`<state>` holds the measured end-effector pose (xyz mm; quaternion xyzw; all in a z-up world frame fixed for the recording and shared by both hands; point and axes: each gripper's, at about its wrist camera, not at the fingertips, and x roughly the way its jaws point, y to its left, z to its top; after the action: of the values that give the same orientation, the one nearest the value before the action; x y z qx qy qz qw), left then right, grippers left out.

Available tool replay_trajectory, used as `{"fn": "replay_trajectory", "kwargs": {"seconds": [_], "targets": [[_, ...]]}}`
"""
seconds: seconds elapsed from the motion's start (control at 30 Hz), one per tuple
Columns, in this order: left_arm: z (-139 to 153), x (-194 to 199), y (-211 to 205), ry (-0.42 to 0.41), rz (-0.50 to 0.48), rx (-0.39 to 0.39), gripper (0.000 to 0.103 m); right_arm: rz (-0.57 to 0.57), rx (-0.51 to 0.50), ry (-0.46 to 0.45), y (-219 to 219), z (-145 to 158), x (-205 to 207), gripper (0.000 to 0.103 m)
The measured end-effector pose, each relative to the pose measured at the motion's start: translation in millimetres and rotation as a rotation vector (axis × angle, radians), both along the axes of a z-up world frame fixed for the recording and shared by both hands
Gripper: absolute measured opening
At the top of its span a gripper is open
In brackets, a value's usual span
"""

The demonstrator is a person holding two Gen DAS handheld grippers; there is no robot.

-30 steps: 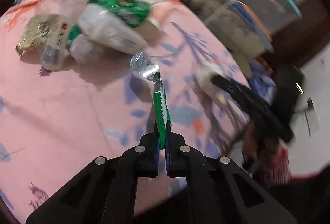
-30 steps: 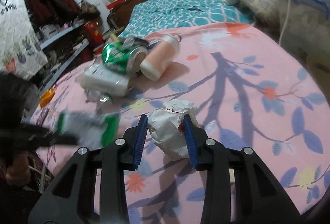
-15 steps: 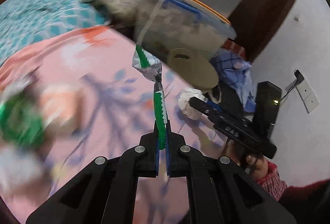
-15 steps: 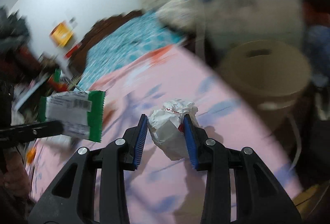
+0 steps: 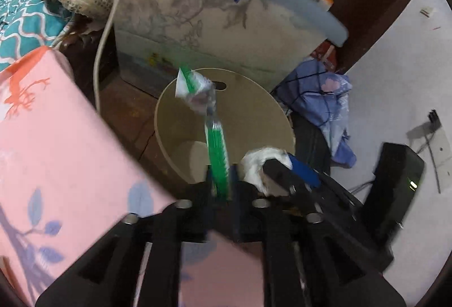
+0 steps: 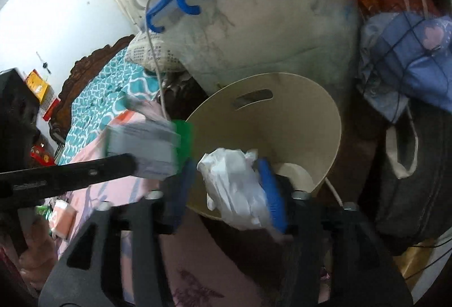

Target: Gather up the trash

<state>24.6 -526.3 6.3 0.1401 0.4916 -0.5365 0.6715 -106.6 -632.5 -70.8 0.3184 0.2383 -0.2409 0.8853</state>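
Left wrist view: my left tool (image 5: 221,179) was clamped on a flat green-and-silver foil snack wrapper (image 5: 210,120), which stood edge-on above the open mouth of a round beige plastic trash bin (image 5: 169,120) on the dark floor beside the bed. My right tool (image 5: 282,168) reached in from the right over the bin's near rim, gripping a crumpled white paper wad (image 5: 254,165).

From the right wrist view, my right tool (image 6: 226,179) squeezed the wad (image 6: 234,188) between its blue pads (image 6: 271,188), just above the bin's (image 6: 310,120) near rim. The wrapper (image 6: 152,148), blurred, hung to the left by the bin's edge, held by my left tool (image 6: 135,165).

Behind the bin stood a large clear storage box with a blue handle (image 5: 220,21); a pink floral bedsheet (image 5: 56,143) covered the bed at left.
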Motion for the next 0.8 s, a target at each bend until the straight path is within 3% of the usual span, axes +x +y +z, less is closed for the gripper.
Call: {"fn": "replay_trajectory", "kwargs": {"seconds": [0.03,0.07,0.2,0.37,0.57,0.8], "targets": [[-5.2,-1.0,-7.3,-0.011,0.004,0.023,0.051,-0.013,0.0,-0.003,-2.7,0.0,1.8,0.066],[-8.0,-1.8,-13.5,-0.022,0.012,0.04,0.067,-0.027,0.003,-0.008,-3.8,0.9,-1.3,0.067],[-1.8,-5.3,-0.7,-0.069,0.034,0.036,0.066,-0.065,0.005,-0.062,-2.8,6.6,-19.2,0.068],[29.7,-8.0,71.1,-0.152,0.072,-0.053,0.066,-0.023,0.029,-0.141,18.7,18.9,-25.9,0.068],[56.4,6.7,204.1,-0.162,0.217,-0.144,0.066,0.156,0.089,-0.186,71.6,26.3,11.8,0.068],[60.9,14.8,365.3,-0.167,0.429,-0.156,0.066,0.405,0.122,-0.155,168.9,25.2,71.7,0.068]]}}
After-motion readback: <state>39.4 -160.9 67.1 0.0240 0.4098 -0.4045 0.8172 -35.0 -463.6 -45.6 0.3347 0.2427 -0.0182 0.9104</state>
